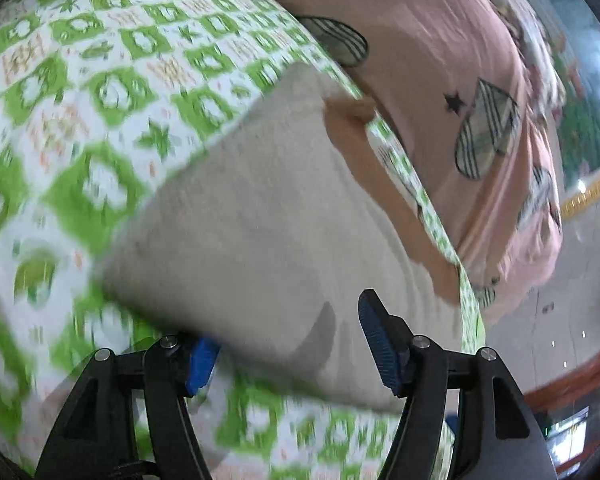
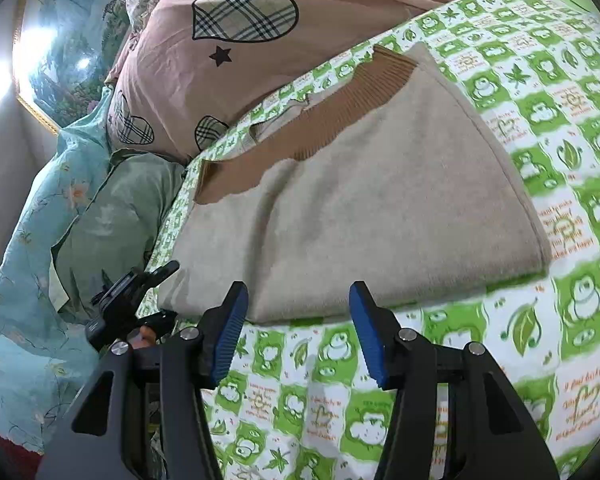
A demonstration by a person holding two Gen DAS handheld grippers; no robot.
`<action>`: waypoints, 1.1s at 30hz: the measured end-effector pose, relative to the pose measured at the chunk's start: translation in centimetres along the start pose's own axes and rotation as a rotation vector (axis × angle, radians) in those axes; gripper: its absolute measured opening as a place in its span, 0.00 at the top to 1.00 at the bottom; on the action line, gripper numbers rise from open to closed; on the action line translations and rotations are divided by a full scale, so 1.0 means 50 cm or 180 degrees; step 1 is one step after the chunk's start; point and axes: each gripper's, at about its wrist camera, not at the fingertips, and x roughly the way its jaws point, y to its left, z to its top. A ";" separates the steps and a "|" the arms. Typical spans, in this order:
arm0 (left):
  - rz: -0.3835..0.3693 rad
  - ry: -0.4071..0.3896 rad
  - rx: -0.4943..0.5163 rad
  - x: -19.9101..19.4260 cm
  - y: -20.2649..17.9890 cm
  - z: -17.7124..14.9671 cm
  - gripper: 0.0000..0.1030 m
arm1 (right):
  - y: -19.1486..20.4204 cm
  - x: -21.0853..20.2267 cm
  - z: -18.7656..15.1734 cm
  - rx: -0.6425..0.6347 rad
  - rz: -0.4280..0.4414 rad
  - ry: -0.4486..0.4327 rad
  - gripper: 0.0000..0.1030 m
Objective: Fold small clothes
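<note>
A folded beige garment (image 2: 380, 208) with a brown ribbed band (image 2: 340, 108) lies on the green frog-print sheet (image 2: 560, 160). My right gripper (image 2: 298, 328) is open and empty, just in front of the garment's near edge. In the left wrist view the same beige garment (image 1: 260, 220) fills the middle, blurred. My left gripper (image 1: 288, 344) is open; its left blue pad is tucked under the garment's edge and its right pad (image 1: 380, 344) lies on top of the cloth. The left gripper also shows at the garment's left corner in the right wrist view (image 2: 140, 300).
A pink quilt with plaid hearts (image 2: 244, 40) lies behind the garment. A green garment (image 2: 120, 216) and a light blue floral cloth (image 2: 28, 280) lie at the left. A wooden bed frame (image 1: 580, 380) and the floor show at the right.
</note>
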 end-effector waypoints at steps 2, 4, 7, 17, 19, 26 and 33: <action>-0.0011 -0.0081 -0.0130 0.012 0.008 0.021 0.37 | -0.001 0.007 0.011 -0.0002 0.0022 0.0004 0.47; 0.0024 -0.0180 -0.0191 0.024 0.009 0.040 0.41 | -0.003 0.013 0.025 -0.0022 0.0035 -0.0003 0.47; 0.0100 -0.0209 -0.0090 0.037 -0.001 0.054 0.66 | -0.010 0.015 0.051 -0.0041 0.0057 -0.0039 0.47; -0.0134 -0.0377 0.0813 -0.011 -0.161 0.043 0.88 | -0.060 0.027 0.158 0.0102 0.0244 -0.0016 0.47; -0.0236 -0.0330 0.1139 -0.008 -0.223 0.018 0.89 | -0.065 0.035 0.178 0.0143 0.0375 0.0034 0.47; -0.0158 -0.0011 0.2300 0.085 -0.397 -0.134 0.90 | -0.078 0.115 0.217 0.0370 0.0714 0.0393 0.44; -0.0145 0.0267 0.2414 0.157 -0.395 -0.203 0.91 | -0.039 0.211 0.241 0.0278 0.0819 0.0644 0.43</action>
